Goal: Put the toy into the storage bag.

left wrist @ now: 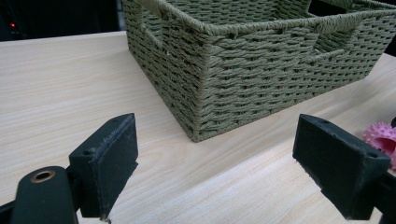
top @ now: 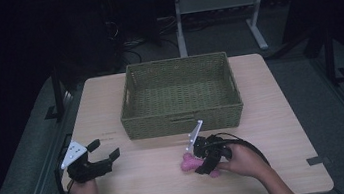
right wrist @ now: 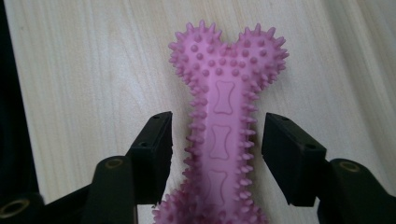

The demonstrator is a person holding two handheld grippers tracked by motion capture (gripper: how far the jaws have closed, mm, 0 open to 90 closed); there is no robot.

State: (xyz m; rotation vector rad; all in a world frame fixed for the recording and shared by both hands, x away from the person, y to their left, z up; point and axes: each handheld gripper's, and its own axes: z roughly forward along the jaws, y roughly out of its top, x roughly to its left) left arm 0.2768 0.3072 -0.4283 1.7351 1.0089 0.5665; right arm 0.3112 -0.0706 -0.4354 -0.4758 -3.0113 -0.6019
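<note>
Pink spiked rubber bone point(right wrist: 219, 140) lies flat on the wooden table point(top: 283, 112), near the front wall of the basket point(top: 183, 120), a little toward the person's side. In the right gripper view its shaft runs between the two black jaws, its knobbed end pointing away from the camera. Right gripper point(top: 203, 161) straddles the shaft; a narrow strip of table shows on each side between pads and spikes, so the jaws are not yet pressing on the bone. A hand point(top: 244, 160) holds this gripper from the near edge.

Green woven basket sits at the far middle of the table, nothing visible inside it.

Left gripper point(top: 104, 154) sits well left of the bone, off the basket's near-left corner, held by the other hand point(top: 84, 191). Its jaws are spread wide with nothing between them; in its own view the basket corner shows beyond them, the bone at the right edge.
</note>
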